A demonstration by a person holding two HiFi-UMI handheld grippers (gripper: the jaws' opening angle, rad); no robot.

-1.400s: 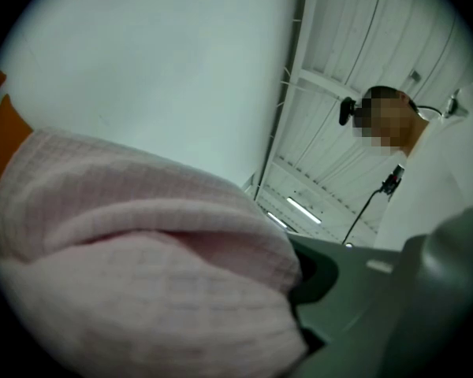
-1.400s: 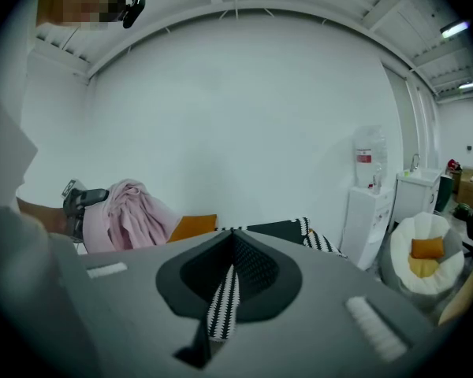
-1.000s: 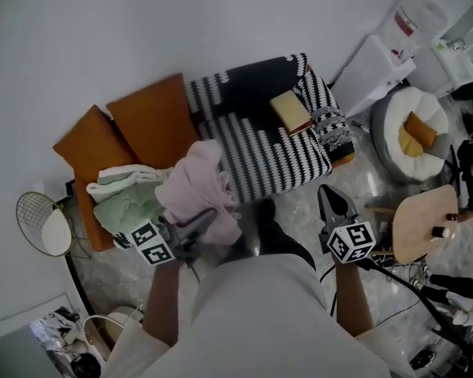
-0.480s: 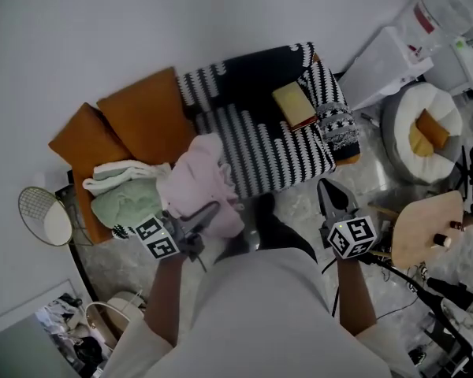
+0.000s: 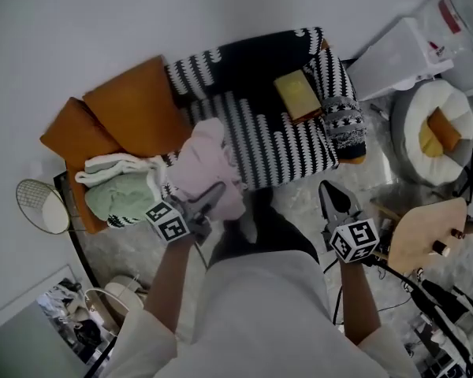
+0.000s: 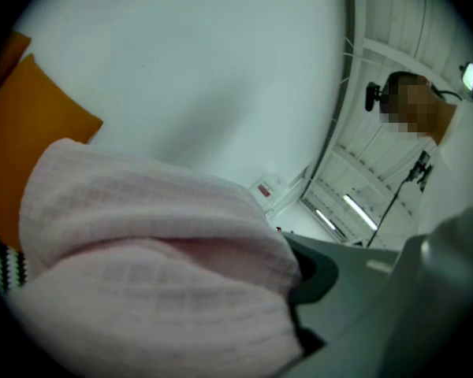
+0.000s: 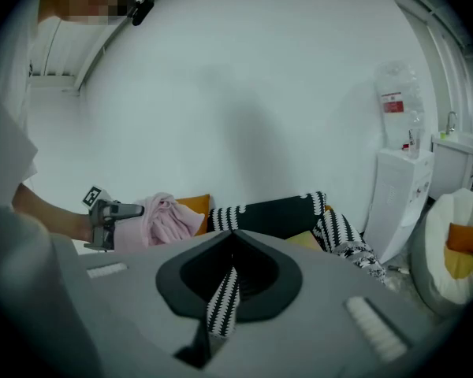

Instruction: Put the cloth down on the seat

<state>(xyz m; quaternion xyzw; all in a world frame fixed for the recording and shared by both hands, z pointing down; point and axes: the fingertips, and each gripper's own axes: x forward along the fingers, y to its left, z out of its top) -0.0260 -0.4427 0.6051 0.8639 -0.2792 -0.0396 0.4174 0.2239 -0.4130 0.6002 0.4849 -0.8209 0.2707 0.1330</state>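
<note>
Left gripper (image 5: 214, 194) is clamped, jaws partly apart, on a soft pink waffle-weave cloth (image 5: 206, 160). The cloth bunches in rounded folds at the front left edge of the seat (image 5: 277, 144), a sofa under a black-and-white zigzag knitted cover, and whether it touches the seat is unclear. In the left gripper view the cloth hides the jaw tips, while the right gripper (image 5: 329, 194) has its grey jaws closed together and empty.

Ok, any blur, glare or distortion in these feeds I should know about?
Left gripper view: the pink cloth sits so close it's soft and fills the lower left; dark fisheye corners. Right gripper view: lines bend near the rim, striped sofa readable. Head view: flat, even light, no glare, slightly soft.
</note>
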